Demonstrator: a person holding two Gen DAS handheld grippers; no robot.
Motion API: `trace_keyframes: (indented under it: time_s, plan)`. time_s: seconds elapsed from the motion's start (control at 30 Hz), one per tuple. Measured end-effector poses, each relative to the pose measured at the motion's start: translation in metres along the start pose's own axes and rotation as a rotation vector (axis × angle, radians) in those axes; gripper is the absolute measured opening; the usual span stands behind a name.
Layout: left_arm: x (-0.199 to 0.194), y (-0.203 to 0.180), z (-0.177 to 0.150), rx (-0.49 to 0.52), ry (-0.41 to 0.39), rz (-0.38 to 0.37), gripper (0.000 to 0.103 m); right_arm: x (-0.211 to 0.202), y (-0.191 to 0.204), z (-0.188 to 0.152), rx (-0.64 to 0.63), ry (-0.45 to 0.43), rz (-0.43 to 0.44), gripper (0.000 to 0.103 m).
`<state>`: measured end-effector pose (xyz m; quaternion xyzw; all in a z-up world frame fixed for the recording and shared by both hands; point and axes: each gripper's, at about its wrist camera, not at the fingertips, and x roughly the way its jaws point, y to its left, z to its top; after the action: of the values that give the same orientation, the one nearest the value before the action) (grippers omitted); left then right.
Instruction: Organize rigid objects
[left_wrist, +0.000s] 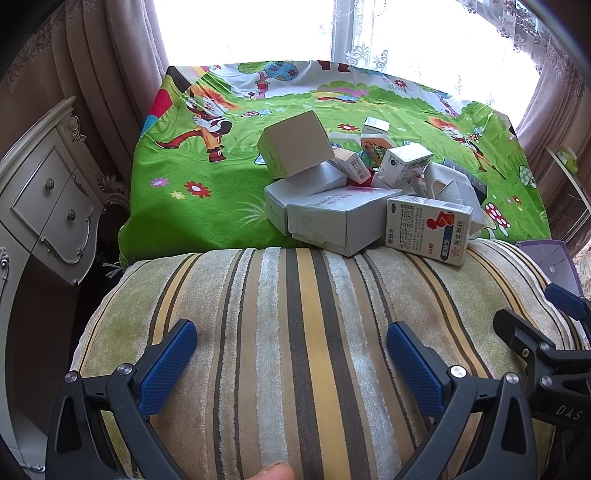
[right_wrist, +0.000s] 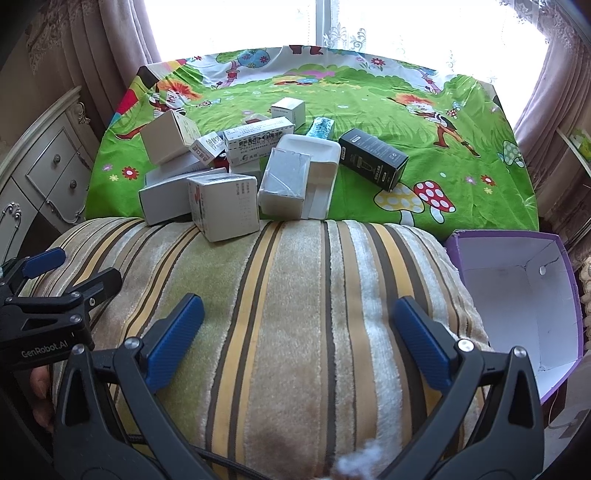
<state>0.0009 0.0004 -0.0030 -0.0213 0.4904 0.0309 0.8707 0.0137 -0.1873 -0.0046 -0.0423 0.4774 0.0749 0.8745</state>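
Note:
A heap of small cardboard boxes (left_wrist: 332, 199) lies on the green cartoon sheet (left_wrist: 207, 155), mostly white, one medicine box (left_wrist: 426, 230) printed red and blue at its near right. In the right wrist view the same heap (right_wrist: 229, 173) has a black box (right_wrist: 373, 158) lying at its right side. My left gripper (left_wrist: 291, 354) hovers open over the striped cushion (left_wrist: 288, 302), well short of the heap and holding nothing. My right gripper (right_wrist: 297, 328) is likewise open and empty above the cushion (right_wrist: 295, 288). Each gripper shows at the edge of the other's view.
An open purple box with a white inside (right_wrist: 524, 295) stands at the cushion's right end. A carved white cabinet with drawers (left_wrist: 48, 199) is on the left. Curtains and a bright window lie beyond the sheet. A fingertip (left_wrist: 273, 472) shows at the bottom edge.

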Motion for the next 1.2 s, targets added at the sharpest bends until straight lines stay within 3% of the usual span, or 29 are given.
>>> trace_keyframes:
  time_s: [0.57,1.2]
  plan:
    - [0.000,-0.004,0.001,0.006,0.001,0.000,0.103,0.004,-0.001,0.009,-0.009,0.067,0.015,0.103]
    - [0.000,-0.004,0.012,0.012,0.003,0.001,0.102,0.001,-0.010,0.032,-0.003,0.030,0.117,0.103]
